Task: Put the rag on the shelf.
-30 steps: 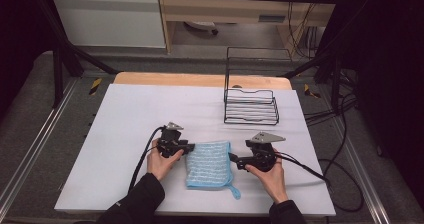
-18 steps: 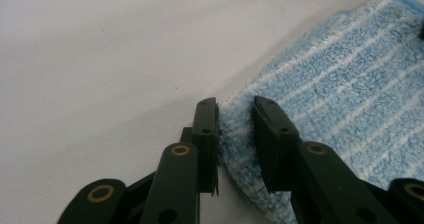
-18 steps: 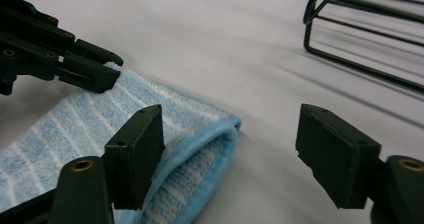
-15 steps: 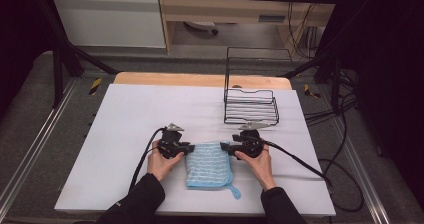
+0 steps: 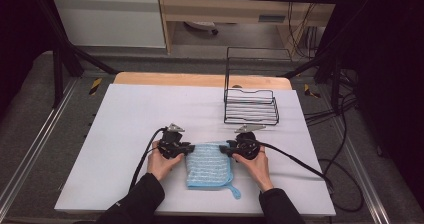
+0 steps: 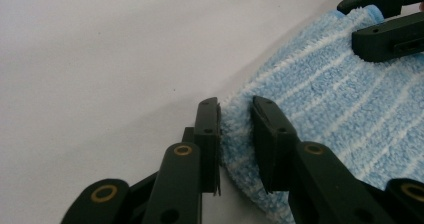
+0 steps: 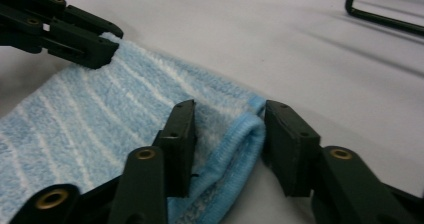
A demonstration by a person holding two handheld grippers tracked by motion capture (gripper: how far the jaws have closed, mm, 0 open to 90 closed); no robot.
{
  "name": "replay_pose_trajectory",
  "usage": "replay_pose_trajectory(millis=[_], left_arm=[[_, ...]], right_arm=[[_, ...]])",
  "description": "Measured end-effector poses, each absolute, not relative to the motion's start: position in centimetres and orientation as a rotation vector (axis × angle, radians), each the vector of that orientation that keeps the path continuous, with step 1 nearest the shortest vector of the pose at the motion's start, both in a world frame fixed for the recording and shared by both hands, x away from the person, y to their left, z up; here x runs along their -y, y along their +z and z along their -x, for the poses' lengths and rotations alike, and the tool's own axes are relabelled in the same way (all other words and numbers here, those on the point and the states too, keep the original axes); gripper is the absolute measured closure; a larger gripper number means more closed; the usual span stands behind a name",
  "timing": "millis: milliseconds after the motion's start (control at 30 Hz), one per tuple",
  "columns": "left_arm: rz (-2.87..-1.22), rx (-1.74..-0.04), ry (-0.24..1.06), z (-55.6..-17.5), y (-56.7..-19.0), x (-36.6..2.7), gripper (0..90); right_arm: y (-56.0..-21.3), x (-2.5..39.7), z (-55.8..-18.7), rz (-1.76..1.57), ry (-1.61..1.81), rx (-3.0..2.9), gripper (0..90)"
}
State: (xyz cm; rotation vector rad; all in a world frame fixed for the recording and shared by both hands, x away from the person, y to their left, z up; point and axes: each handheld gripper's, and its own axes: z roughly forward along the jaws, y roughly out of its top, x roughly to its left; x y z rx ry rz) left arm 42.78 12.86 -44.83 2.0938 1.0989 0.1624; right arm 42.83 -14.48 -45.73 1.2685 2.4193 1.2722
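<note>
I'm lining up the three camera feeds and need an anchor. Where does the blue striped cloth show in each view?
High view: the blue striped cloth lies at lower centre of the white table, between the two grippers.
Left gripper view: it spreads across the right half, one corner between the jaws.
Right gripper view: it covers the left and centre, its hemmed corner between the jaws.
Shared landmark: the other gripper's black jaws at the cloth's opposite corner.

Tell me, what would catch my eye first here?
A blue striped towel lies folded near the front of the white table, and a hand-held gripper sits at each of its far corners. The left gripper and the right gripper each have their jaws open around a corner, not yet closed on it. Farther back to the right stands a black wire rack.
</note>
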Motion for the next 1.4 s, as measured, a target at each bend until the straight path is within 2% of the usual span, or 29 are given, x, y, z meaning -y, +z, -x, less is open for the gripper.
replay_pose_trajectory(millis=[333,467,1400], left_arm=[[-2.094,-1.086,0.159,-42.7,-44.8,-12.7,78.7],[-2.084,-1.085,0.149,-42.7,-44.7,-12.9,80.3],[-1.956,-0.965,0.195,-40.9,-40.8,-13.7,81.7]], right_arm=[[-45.7,14.4,-42.7,-1.303,1.295,-2.447,76.0],[-45.3,14.5,-42.7,-1.323,1.304,-2.453,79.7],[-41.1,16.1,-40.2,-1.23,1.499,-2.313,81.1]])
